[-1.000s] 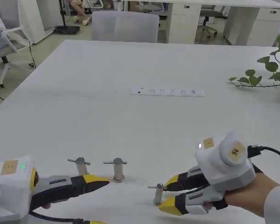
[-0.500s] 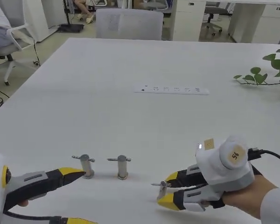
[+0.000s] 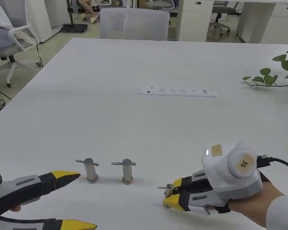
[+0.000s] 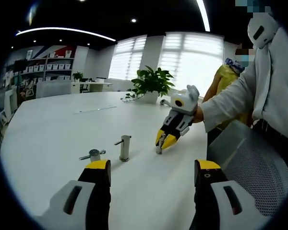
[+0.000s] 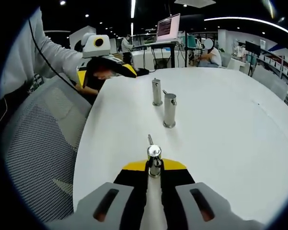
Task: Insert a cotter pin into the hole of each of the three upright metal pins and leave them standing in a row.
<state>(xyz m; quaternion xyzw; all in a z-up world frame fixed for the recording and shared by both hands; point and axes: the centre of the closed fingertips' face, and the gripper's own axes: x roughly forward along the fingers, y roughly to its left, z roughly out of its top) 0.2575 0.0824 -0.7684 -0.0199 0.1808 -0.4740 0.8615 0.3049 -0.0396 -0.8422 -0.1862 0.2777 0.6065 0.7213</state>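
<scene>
Right claw (image 3: 170, 195) is clenched on the third metal pin (image 3: 169, 188), its yellow-tipped jaws squeezing the shaft low down so the pin stands upright on the white table (image 3: 182, 129), and from the right gripper view that pin (image 5: 154, 158) sits right between the tips with its cotter pin (image 5: 150, 140) poking out past the rounded head. My read: it's gripped low to keep it steady while it's lined up with the others. Ahead of the claw along the jaw line stand the middle pin (image 5: 169, 110) and, just beyond it, the far pin (image 5: 157, 92), both short, smooth, shiny steel cylinders on flared bases, each with a thin wire cross-piece through the top. So all three look pinned, and the row looks nearly finished. Left claw (image 3: 85, 200) hangs released on the far side of the row, jaws spread wide with nothing between them, near the far pin (image 3: 90, 170) but not touching, probably waiting as a guard. Well beyond the claws, a flat white power strip (image 3: 177, 92) lies mid-table.
</scene>
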